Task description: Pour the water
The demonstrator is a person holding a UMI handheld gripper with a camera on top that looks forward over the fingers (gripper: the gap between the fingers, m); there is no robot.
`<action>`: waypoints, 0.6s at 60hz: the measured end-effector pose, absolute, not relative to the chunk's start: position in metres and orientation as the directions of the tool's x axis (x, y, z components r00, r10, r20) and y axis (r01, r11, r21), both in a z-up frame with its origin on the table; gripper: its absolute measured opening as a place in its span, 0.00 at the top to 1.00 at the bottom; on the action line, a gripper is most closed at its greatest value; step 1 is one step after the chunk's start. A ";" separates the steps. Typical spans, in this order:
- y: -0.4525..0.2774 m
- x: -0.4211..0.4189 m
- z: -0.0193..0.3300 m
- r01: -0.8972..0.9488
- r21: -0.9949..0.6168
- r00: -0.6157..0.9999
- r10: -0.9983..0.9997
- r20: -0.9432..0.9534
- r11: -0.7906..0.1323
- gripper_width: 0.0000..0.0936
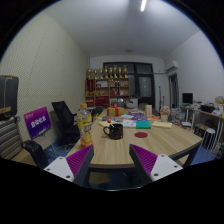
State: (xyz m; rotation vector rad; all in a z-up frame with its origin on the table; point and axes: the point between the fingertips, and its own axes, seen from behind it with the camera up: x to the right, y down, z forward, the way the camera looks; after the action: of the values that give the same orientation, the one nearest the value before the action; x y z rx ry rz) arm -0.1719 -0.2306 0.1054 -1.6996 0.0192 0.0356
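Observation:
My gripper [111,165] is open, its two purple-padded fingers [78,162] spread wide above the near edge of a round wooden table [130,147], with nothing between them. Beyond the fingers, near the table's middle, stands a dark mug [116,131] with its handle to the left. A red coaster [141,134] lies just right of the mug. An orange-yellow bottle [85,127] stands at the table's left side. Further back are several boxes and small containers [138,113].
Black office chairs [64,122] stand left of the table, next to a purple sign [38,122]. A shelf with bottles [108,85] lines the back wall by a window. Desks with monitors [190,103] sit on the right.

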 end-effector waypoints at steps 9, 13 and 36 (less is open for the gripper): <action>-0.233 -0.168 0.109 -0.020 -0.992 1.000 -0.006 -0.019 -0.127 0.12; -0.232 -0.164 0.105 -0.006 -0.992 1.000 -0.004 -0.006 -0.124 0.12; -0.134 -0.258 0.094 0.004 -0.996 0.992 0.122 -0.007 -0.091 0.12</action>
State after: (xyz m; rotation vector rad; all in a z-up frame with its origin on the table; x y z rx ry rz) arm -0.2582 -0.1343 0.0941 -1.6602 -0.0961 0.0991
